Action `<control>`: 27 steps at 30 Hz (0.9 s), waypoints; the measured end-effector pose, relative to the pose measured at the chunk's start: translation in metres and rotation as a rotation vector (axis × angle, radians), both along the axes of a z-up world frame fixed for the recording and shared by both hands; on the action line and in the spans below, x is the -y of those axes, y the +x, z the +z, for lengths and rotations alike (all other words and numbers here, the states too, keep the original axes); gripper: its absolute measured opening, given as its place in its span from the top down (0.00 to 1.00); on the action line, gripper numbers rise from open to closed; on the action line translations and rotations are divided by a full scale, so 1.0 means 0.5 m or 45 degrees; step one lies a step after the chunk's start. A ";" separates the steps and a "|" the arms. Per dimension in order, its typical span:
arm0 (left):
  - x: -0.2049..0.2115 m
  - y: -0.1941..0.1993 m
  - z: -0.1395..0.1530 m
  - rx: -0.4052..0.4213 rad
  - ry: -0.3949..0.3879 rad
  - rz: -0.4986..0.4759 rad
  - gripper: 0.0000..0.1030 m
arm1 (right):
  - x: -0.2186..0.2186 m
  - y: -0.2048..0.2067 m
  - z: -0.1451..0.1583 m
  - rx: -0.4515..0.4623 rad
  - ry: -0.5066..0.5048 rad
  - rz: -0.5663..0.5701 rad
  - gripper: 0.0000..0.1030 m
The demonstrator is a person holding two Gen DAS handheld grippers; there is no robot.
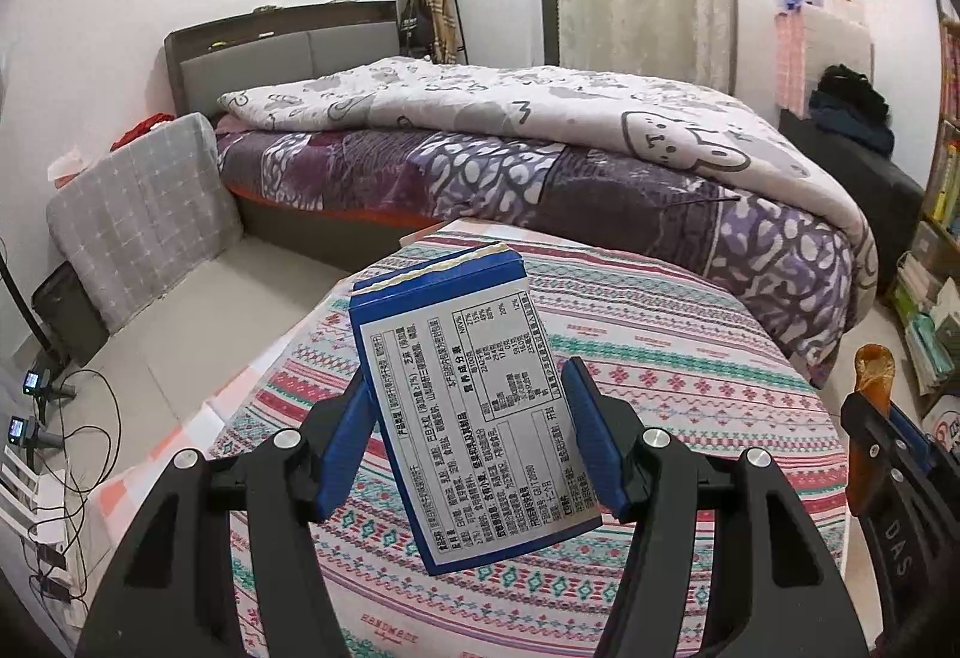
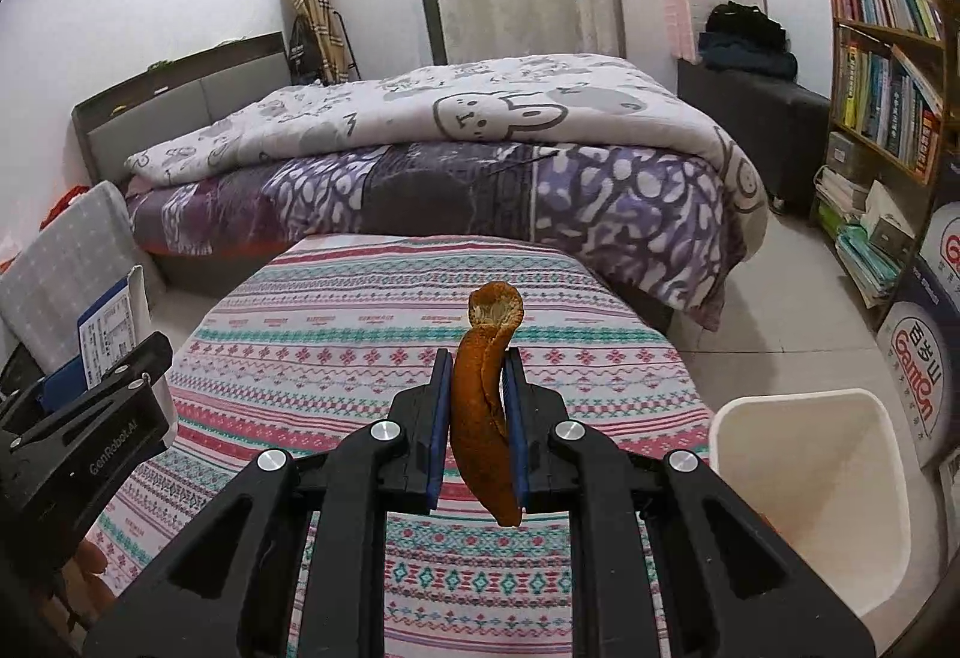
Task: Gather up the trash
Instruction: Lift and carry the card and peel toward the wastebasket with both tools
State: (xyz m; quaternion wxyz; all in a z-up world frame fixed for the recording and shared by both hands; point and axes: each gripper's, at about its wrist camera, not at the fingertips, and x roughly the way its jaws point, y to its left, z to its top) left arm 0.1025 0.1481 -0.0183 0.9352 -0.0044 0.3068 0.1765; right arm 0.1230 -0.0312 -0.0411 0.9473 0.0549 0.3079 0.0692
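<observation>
Both pickups were done: my left gripper (image 1: 465,412) pinched the blue snack box (image 1: 462,400), my right gripper (image 2: 477,406) pinched the orange peel (image 2: 483,406). Dropping both into the white bin (image 2: 810,484), right of the table (image 2: 372,310), was left.

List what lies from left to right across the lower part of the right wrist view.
Left gripper holding the blue box → right gripper clamping the orange peel → white bin → printed carton.

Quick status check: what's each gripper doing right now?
Left gripper: closed on the blue-and-white snack box, lifted off the table.
Right gripper: shut on the orange peel, held above the table.
</observation>
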 end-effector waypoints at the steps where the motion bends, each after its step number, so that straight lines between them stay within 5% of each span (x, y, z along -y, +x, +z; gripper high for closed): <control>1: 0.006 0.001 0.001 0.001 0.001 -0.006 0.41 | 0.005 -0.001 0.001 0.001 0.002 -0.006 0.85; 27: 0.210 0.017 -0.008 -0.004 0.026 -0.261 0.41 | 0.194 -0.022 0.004 -0.011 -0.011 -0.213 0.84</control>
